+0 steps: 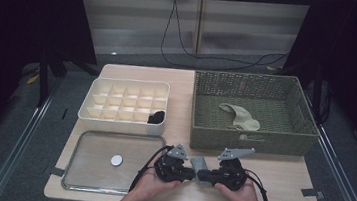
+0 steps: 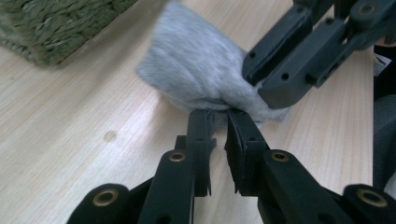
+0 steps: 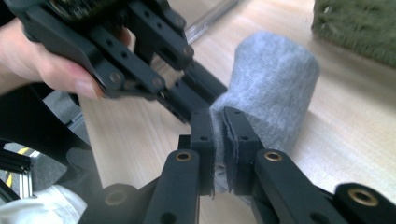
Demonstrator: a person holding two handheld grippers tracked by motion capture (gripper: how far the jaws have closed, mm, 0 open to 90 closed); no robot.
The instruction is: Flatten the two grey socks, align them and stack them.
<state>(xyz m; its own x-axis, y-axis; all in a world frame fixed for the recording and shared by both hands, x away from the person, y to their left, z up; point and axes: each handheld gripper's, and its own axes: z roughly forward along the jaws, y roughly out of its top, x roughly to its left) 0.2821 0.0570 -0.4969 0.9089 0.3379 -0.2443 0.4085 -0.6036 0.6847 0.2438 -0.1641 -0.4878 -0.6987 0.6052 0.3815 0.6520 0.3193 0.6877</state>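
Note:
A grey sock lies on the wooden table between my two grippers, which face each other near the front edge. In the left gripper view the sock bunches at my left gripper's tips, which pinch its near edge with the jaws almost together. My right gripper is shut on the sock, with grey fabric squeezed between its pads. From above, the left gripper and right gripper nearly touch tip to tip. A hand holds each one.
A green woven basket stands just behind the grippers, with a beige sock inside. A white divided box at back left holds a dark item. A metal tray with a white disc lies at the left.

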